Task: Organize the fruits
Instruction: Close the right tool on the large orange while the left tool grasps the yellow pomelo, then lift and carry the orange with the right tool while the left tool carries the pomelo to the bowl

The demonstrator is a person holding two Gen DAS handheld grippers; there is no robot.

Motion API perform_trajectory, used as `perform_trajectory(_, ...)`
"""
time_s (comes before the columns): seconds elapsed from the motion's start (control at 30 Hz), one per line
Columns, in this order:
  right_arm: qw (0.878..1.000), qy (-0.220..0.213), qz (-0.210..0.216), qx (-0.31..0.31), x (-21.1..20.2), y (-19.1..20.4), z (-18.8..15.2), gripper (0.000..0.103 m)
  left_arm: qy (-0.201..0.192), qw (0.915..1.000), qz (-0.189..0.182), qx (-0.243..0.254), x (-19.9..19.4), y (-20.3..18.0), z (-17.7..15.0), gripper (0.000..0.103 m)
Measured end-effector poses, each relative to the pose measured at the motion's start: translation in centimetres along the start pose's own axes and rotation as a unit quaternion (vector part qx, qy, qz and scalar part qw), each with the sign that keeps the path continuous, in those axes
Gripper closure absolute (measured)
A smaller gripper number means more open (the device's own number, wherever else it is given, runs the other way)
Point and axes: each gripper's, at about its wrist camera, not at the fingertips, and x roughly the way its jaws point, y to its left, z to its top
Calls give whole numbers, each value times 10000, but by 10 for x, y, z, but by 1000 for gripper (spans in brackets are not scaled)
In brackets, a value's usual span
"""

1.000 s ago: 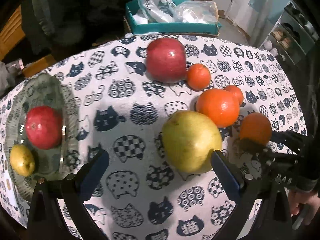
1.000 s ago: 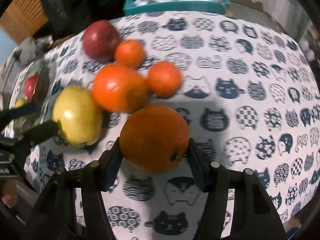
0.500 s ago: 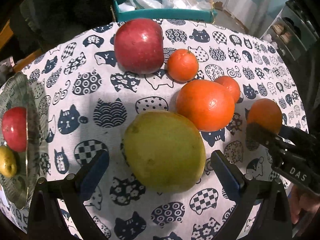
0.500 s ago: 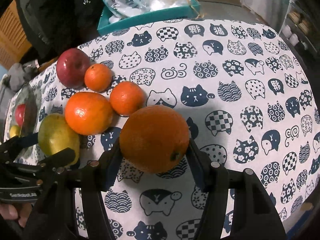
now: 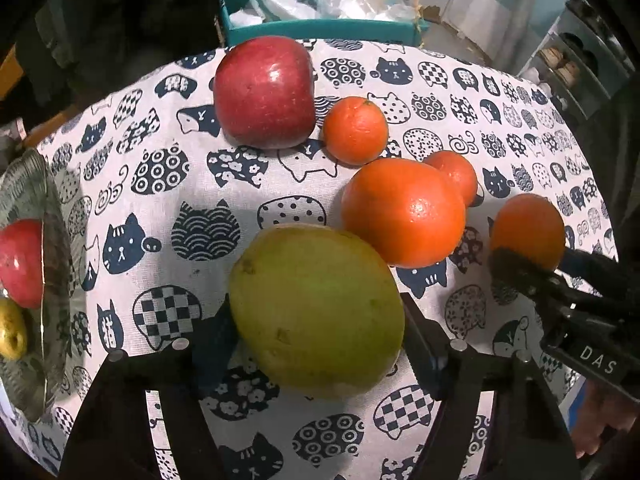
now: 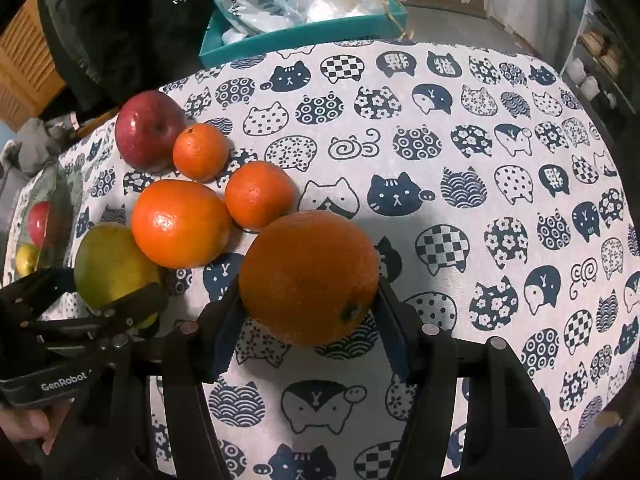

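Observation:
A big yellow-green fruit (image 5: 316, 304) lies on the cat-print cloth between the fingers of my left gripper (image 5: 318, 332). Its jaws are closing and both pads touch the fruit's sides. My right gripper (image 6: 310, 312) is shut on a large orange (image 6: 308, 276), just right of the left one. Behind them sit a red apple (image 5: 264, 92), a bigger orange (image 5: 402, 212) and two mandarins (image 5: 356, 130). At the far left a glass plate (image 5: 36, 192) holds another red apple (image 5: 20, 264) and a small yellow fruit (image 5: 12, 336).
A teal box (image 5: 320, 28) stuffed with plastic bags stands past the table's far edge. Dark clothing hangs at the back left. The cloth (image 6: 500, 200) to the right of the fruits is bare. A hand (image 6: 28, 428) grips the left tool.
My left gripper has moved in over the yellow-green fruit, and its wide-open jaws have come in against the fruit's sides. The right gripper keeps the orange and has barely shifted.

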Motion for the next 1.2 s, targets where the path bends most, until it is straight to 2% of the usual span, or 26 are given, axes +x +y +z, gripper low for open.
perform_trajectory(0.23,9999,-115,-10,-29,-8,2,0,42,-73,10000,17,13,-8,0,-7,27)
perform_trajectory(0.57,9993,-371,-69,-72,-30,7,2,42,-405,9991,-4,-134,-48,16,-15,27)
perform_trajectory(1.2,9911,-1248,-31,-454,-112,41,8,42,-1190,9926,-65,-220,-130,29,-17,27)
